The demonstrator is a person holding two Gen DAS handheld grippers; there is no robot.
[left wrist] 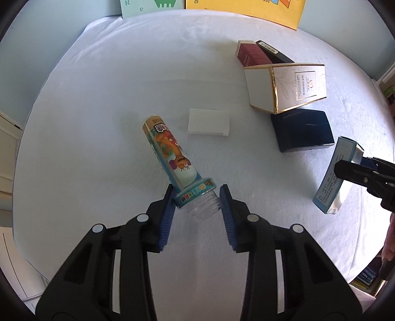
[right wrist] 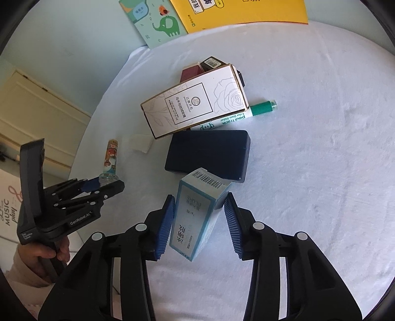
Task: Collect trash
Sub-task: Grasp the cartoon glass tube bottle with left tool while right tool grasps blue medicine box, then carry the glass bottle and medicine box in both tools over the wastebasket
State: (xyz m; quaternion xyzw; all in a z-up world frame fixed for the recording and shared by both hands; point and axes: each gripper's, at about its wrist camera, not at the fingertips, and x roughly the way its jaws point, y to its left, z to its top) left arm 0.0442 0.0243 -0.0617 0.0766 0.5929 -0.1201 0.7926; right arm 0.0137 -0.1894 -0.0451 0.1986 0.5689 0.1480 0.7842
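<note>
A colourful cartoon-printed plastic bottle [left wrist: 170, 150] lies on the white cloth; its clear threaded neck sits between the blue pads of my left gripper [left wrist: 197, 197], which is shut on it. It also shows small in the right wrist view [right wrist: 111, 158] with the left gripper [right wrist: 98, 185]. My right gripper [right wrist: 200, 210] is shut on a light blue carton [right wrist: 197, 212], seen also in the left wrist view [left wrist: 335, 172].
A white gold-edged box [left wrist: 286, 86], a dark navy box [left wrist: 303, 130], a maroon box [left wrist: 251, 53] and a small white card [left wrist: 208, 122] lie on the table [left wrist: 123, 86]. A green marker [right wrist: 237, 116] lies by the white box. Picture books [right wrist: 209, 17] lean at the back.
</note>
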